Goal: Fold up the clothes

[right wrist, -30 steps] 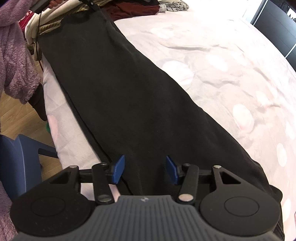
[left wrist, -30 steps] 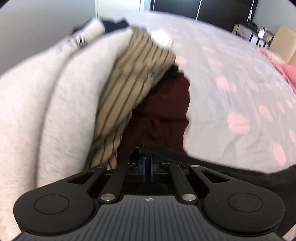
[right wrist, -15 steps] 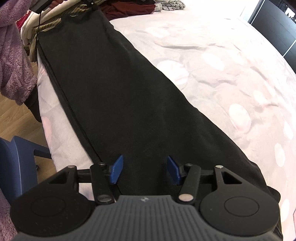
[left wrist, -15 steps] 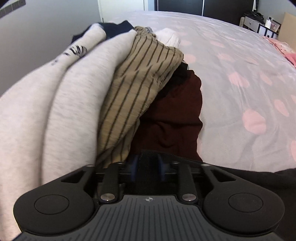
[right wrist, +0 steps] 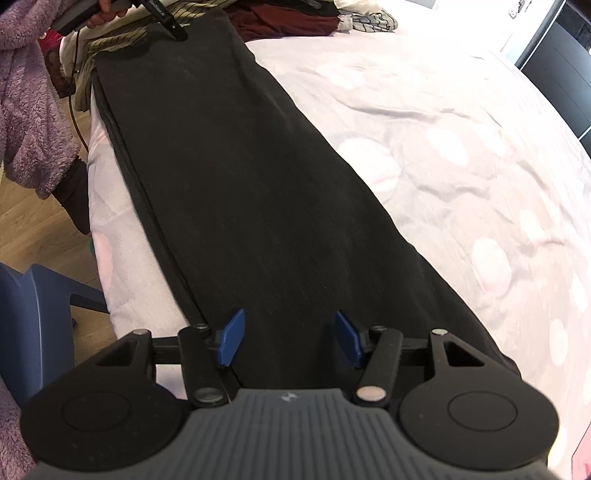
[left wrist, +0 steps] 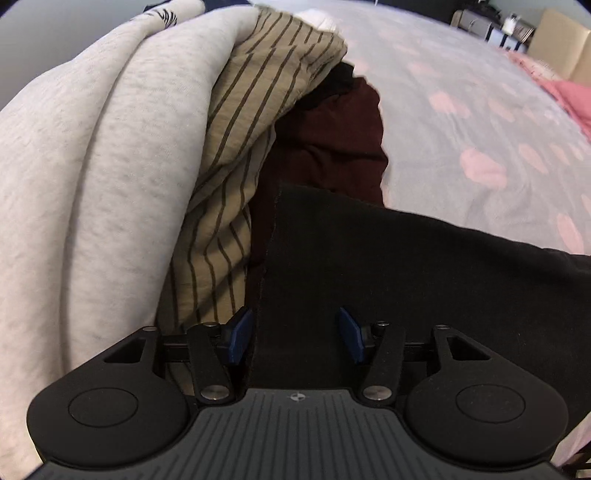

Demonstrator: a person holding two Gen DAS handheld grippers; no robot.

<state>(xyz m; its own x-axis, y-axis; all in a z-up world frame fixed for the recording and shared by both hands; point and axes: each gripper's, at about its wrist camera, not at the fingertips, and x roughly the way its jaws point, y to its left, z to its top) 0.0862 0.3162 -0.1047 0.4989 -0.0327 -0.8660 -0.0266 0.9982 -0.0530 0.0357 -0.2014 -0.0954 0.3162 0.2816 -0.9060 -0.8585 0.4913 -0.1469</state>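
Observation:
A long black garment (right wrist: 240,166) lies folded lengthwise in a flat strip along the bed's edge. My right gripper (right wrist: 290,315) hovers open over its near end, the blue pads clear of the cloth. At the far end my left gripper (left wrist: 293,314) points down over the garment's corner (left wrist: 406,277). Its jaws are opening; the cloth lies beneath and between them, not pinched. In the right wrist view the left gripper (right wrist: 162,18) shows at the top left, held by a hand (right wrist: 107,11).
A clothes pile borders the far end: a grey sweatshirt (left wrist: 92,166), a tan striped piece (left wrist: 258,92) and a maroon one (left wrist: 332,147). The pink-spotted bed cover (right wrist: 443,129) spreads to the right. A blue chair (right wrist: 33,314), wooden floor (right wrist: 37,229) and a purple fleece sleeve (right wrist: 26,110) lie left.
The left jaws went from shut on the black cloth's corner to wide apart, letting it go; the corner now lies flat. The left gripper sank a little. The right gripper barely moved.

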